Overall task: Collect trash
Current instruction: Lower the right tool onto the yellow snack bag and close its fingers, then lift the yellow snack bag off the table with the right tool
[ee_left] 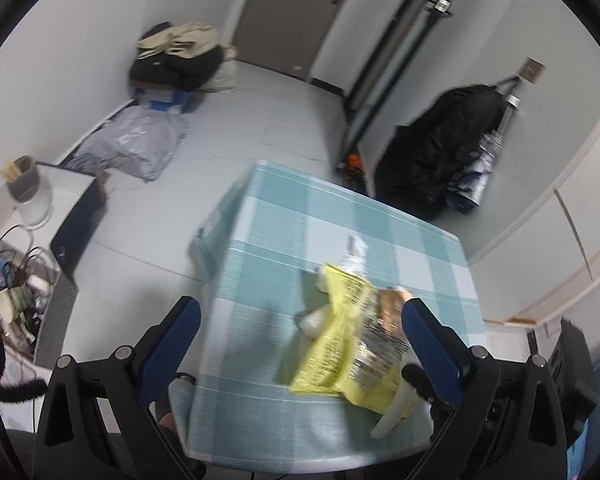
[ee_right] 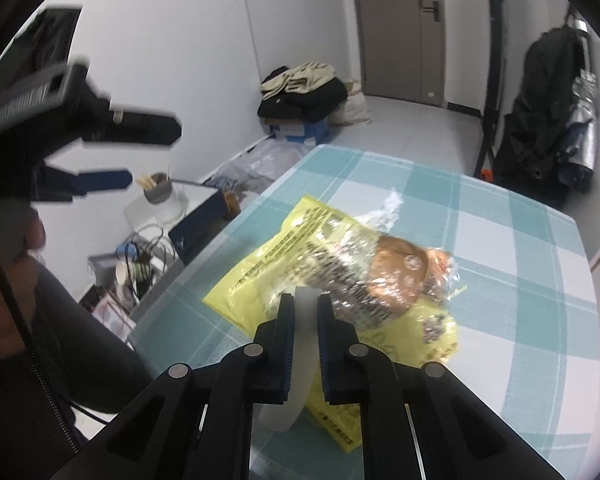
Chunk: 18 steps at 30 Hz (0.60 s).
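A yellow plastic bag lies on the teal checked tablecloth, with a clear wrapper holding a brown bun and crumpled white wrapping on it. My right gripper is shut on a white translucent strip at the bag's near edge. My left gripper is open above the table's left edge, its right finger beside the bag. It shows raised at the left in the right wrist view.
A low shelf with a cup, cables and a container stands left of the table. Clothes on a blue box and a grey bag lie by the far wall. A black coat hangs at the right.
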Tool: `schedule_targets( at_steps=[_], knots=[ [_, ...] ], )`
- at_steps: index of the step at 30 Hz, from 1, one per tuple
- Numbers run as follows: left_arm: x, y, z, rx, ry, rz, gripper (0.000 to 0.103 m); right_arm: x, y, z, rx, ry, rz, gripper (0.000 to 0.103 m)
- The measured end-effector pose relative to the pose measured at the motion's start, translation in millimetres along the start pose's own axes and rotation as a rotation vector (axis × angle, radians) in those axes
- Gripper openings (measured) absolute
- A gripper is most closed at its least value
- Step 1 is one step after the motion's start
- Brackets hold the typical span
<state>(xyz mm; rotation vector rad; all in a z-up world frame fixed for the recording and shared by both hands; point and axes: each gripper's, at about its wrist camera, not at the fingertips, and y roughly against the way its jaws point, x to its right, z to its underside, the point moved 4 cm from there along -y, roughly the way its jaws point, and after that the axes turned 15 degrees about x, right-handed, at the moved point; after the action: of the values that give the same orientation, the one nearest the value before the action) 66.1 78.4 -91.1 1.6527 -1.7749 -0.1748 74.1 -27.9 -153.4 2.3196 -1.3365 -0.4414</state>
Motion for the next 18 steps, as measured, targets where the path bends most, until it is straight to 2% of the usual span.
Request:
schedule_targets(
  at_steps=[6, 10, 12, 15, 18],
  knots=[
    [32.8, -14.1, 22.1, -0.099, -0.119, 0.083, 0.089, 21.0, 21.3, -7.9, 0.047, -0.07, 0.033, 0.01],
    [48.4, -23.1, 39.3, -0.169, -0.182, 0.111, 0.087, 39.7, 38.2, -9.2, 0.067, -0.103, 0.073, 0.01],
    [51.4, -25.0, 44.7, -0.192, -0.203, 0.112, 0.084, 48.3, 44.6, -9.9, 0.074, -0.116, 0.093, 0.01],
    [55.6, -30.7, 53.5, -0.237, -0.226, 0.112, 0.073, 65.8, 55.9, -9.2, 0.084, -0.144, 0.124, 0.01],
    [61.0, -35.1, 60.3, -0.258, -0.255, 0.101, 0.071, 83.0, 65.9, -5.6, 0.091, -0.168, 0.157, 0.01]
  ],
)
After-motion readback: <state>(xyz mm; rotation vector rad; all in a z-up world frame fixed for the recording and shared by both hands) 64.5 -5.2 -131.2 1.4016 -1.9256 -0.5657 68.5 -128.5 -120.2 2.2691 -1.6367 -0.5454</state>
